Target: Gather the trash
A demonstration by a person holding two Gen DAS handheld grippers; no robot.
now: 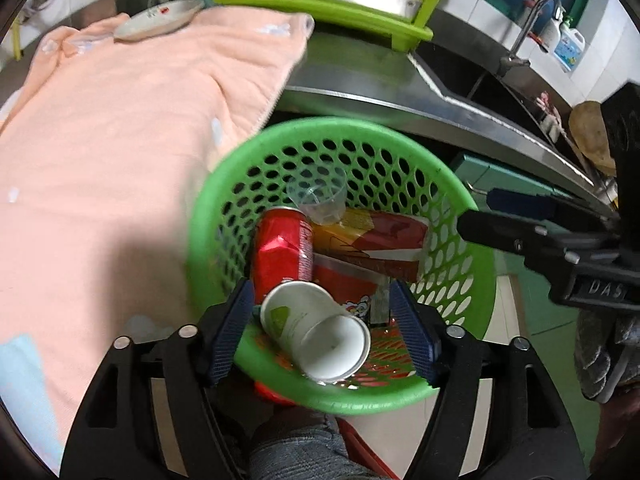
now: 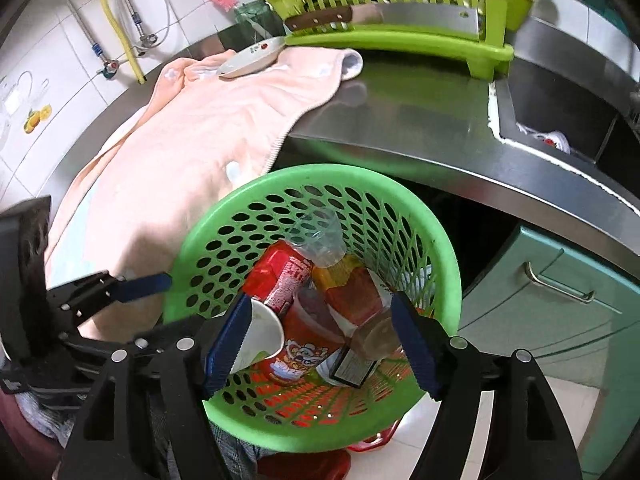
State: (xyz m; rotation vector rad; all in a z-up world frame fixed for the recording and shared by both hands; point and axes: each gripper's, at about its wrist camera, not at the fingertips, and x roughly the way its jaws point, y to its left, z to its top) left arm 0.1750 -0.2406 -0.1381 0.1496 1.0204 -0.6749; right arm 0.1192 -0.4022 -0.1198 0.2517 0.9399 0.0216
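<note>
Green perforated plastic basket point(image 1: 340, 140) already holds the white paper cup point(image 1: 316, 336), crushed red can point(image 1: 282, 252) and clear plastic cup point(image 1: 318, 196); both grippers' fingers stand apart, empty, so collecting looks nearly done.

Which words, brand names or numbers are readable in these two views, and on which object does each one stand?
"DAS": embossed letters on the black body of the right gripper, seen from the left wrist; the rest is cut off.
Red can: white print, too blurred to read.
Red snack cup: cartoon face and lettering, unreadable.
Dark label beside it: too small.
Detergent bottle by the sink: label too small.
</note>
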